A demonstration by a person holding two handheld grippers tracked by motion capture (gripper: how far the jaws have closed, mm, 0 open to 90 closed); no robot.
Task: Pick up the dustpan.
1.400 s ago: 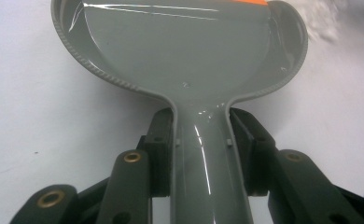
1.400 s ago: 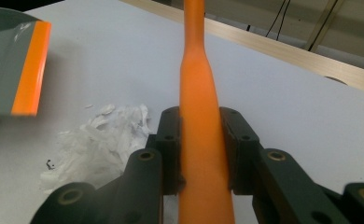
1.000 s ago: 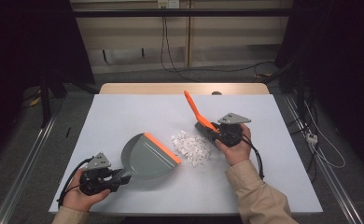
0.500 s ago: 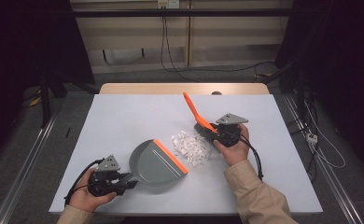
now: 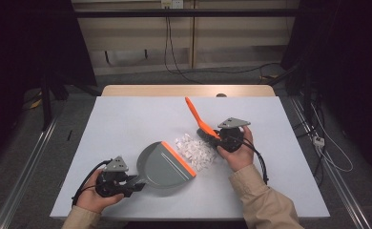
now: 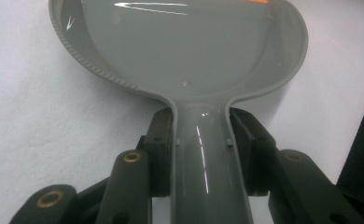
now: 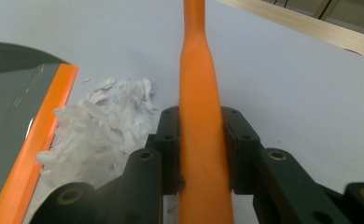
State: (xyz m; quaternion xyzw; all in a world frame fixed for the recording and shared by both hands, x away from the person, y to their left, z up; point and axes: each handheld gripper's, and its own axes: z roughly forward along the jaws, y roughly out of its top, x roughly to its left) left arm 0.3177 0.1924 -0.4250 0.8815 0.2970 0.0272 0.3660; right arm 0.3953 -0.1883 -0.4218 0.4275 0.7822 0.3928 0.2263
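A grey dustpan (image 5: pixel 162 164) with an orange lip (image 5: pixel 178 157) lies on the white table, its lip against a pile of white paper scraps (image 5: pixel 196 150). My left gripper (image 5: pixel 134 182) at the front left is shut on the dustpan's handle (image 6: pixel 201 154), which sits between both pads. An orange brush (image 5: pixel 196 117) stands tilted just right of the pile, with its handle (image 7: pixel 199 93) pointing up and away. My right gripper (image 5: pixel 221 138) is shut on that handle near its lower end. The scraps (image 7: pixel 101 126) lie beside the dustpan lip (image 7: pixel 45 140) in the right gripper view.
The white table top (image 5: pixel 127 119) has a wooden strip (image 5: pixel 184 90) along its far edge. Cables trail from both grippers, and more run across the floor behind and to the right. Dark floor rails flank the table.
My left gripper has slid the dustpan to the right, bringing its orange lip up to the paper pile. The right gripper and brush have stayed put.
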